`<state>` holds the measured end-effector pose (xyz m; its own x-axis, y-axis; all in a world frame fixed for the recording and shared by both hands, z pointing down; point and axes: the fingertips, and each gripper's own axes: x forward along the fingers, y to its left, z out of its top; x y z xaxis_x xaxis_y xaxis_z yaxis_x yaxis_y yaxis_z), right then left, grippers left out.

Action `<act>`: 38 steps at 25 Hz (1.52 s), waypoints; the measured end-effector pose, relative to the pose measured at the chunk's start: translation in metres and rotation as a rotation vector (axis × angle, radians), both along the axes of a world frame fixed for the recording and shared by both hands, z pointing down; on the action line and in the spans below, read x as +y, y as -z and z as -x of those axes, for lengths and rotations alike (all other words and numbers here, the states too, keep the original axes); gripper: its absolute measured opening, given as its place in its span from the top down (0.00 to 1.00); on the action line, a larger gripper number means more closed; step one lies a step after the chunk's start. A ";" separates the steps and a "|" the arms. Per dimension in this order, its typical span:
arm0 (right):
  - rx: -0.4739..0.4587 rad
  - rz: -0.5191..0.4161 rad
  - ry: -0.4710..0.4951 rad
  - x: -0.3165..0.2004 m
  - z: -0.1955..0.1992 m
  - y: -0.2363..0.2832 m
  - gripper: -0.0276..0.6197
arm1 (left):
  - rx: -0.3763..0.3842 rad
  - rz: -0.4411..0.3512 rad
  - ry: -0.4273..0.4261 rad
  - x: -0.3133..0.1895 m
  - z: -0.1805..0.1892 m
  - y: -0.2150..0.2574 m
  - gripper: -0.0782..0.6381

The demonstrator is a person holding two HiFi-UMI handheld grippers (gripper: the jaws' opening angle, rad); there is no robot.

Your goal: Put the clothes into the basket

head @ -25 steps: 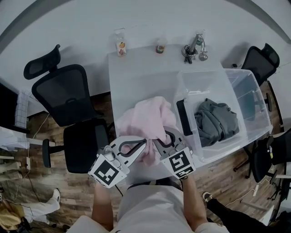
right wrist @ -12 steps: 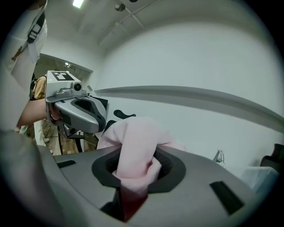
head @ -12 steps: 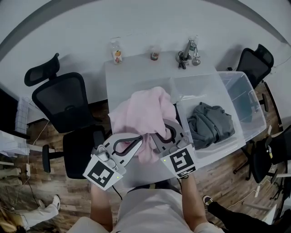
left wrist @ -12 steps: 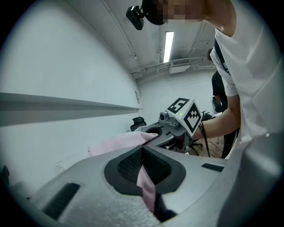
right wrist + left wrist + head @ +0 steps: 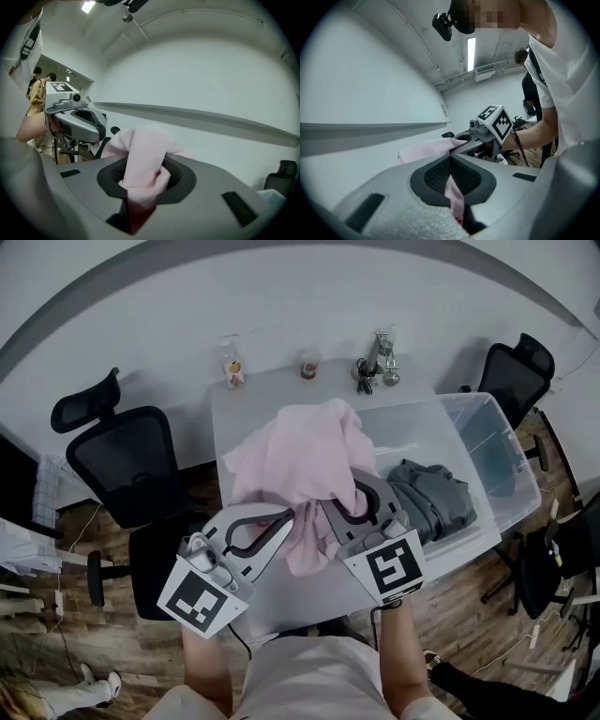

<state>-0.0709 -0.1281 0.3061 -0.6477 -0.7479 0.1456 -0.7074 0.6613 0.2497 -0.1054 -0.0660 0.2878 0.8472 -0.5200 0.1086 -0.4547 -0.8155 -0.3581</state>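
1. Nearest the head camera, each of the person's hands holds one hand-held gripper, marker cube toward the body, both over the near edge of the desk (image 5: 246, 409).
2. Left hand-held gripper (image 5: 292, 515): jaws closed. The left gripper view shows a thin fold of the pink garment (image 5: 298, 457) pinched between the pads.
3. Right hand-held gripper (image 5: 325, 512): jaws slightly apart and clamped on a thick bunched roll of the same pink garment, which fills the gap between the pads in the right gripper view.
4. The two jaw tips sit close together, just beside each other, at the garment's near lower edge.
5. The pink garment is raised above the desk. It bulges up and away from the tips, and a tail of it hangs down between the two hand-held grippers.
6. To the right of the garment, a clear plastic basket (image 5: 502, 437) stands on the desk and overhangs its right side. A grey garment (image 5: 433, 495) lies inside it.
7. At the far edge of the desk stand a small bottle (image 5: 232, 368), a small cup (image 5: 308, 364) and a cluster of metal items (image 5: 375, 367).
8. A black office chair (image 5: 122, 456) stands left of the desk, and another chair (image 5: 516, 367) beyond the basket.
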 end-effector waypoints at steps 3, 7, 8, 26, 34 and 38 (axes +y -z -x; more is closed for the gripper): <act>-0.013 -0.032 -0.027 -0.003 -0.015 0.019 0.81 | -0.005 -0.028 -0.014 -0.002 -0.012 0.013 0.88; -0.032 -0.074 -0.066 -0.005 -0.036 0.045 0.81 | -0.004 -0.061 -0.040 -0.004 -0.028 0.030 0.88; -0.035 -0.083 -0.076 -0.006 -0.042 0.050 0.81 | -0.004 -0.070 -0.048 -0.004 -0.033 0.034 0.88; -0.106 -0.234 -0.209 -0.001 -0.162 0.123 0.81 | -0.004 -0.168 -0.172 -0.007 -0.136 0.079 0.88; -0.120 -0.260 -0.273 -0.006 -0.228 0.136 0.82 | -0.008 -0.177 -0.218 -0.013 -0.191 0.084 0.88; -0.128 -0.260 -0.296 -0.010 -0.259 0.136 0.82 | -0.011 -0.172 -0.235 -0.017 -0.219 0.083 0.88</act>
<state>0.1883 -0.1383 0.1702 -0.3997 -0.9059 -0.1401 -0.8938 0.3512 0.2790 0.1132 -0.0835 0.2052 0.9461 -0.3207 0.0452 -0.2555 -0.8249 -0.5043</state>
